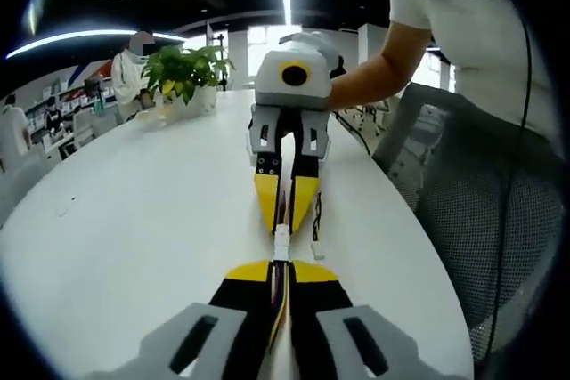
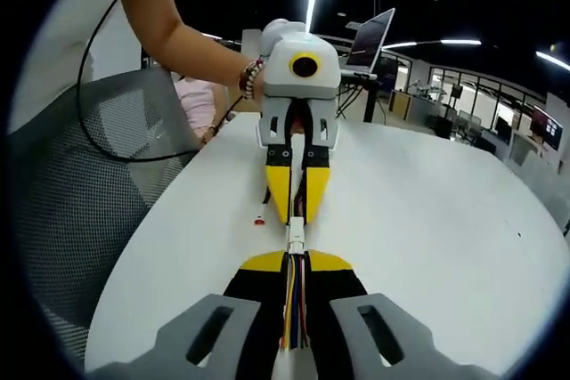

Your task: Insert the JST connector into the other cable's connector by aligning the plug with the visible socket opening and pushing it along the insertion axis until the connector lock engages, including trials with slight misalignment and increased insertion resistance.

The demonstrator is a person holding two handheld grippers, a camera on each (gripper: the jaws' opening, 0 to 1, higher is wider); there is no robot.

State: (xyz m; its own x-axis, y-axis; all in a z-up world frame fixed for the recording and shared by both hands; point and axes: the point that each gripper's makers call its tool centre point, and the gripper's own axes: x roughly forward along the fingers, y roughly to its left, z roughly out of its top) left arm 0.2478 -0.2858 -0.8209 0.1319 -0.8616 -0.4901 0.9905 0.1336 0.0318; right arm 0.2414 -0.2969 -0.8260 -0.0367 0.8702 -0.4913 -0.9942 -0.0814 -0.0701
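Note:
My left gripper rises from the bottom of the left gripper view. Its yellow-tipped jaws are shut on a cable of coloured wires. Facing it tip to tip is my right gripper, shut on the other cable. The white JST connector spans the short gap between the two pairs of tips, in line with both. A small loose white connector hangs beside it. In the right gripper view, the right gripper pinches coloured wires. The white connector lies between it and the left gripper. I cannot tell whether plug and socket are fully seated.
Both grippers hover over a white table. A potted plant stands at its far end. A mesh chair sits at the table's edge by the person's arm. A small red bit lies on the table. A laptop stands behind.

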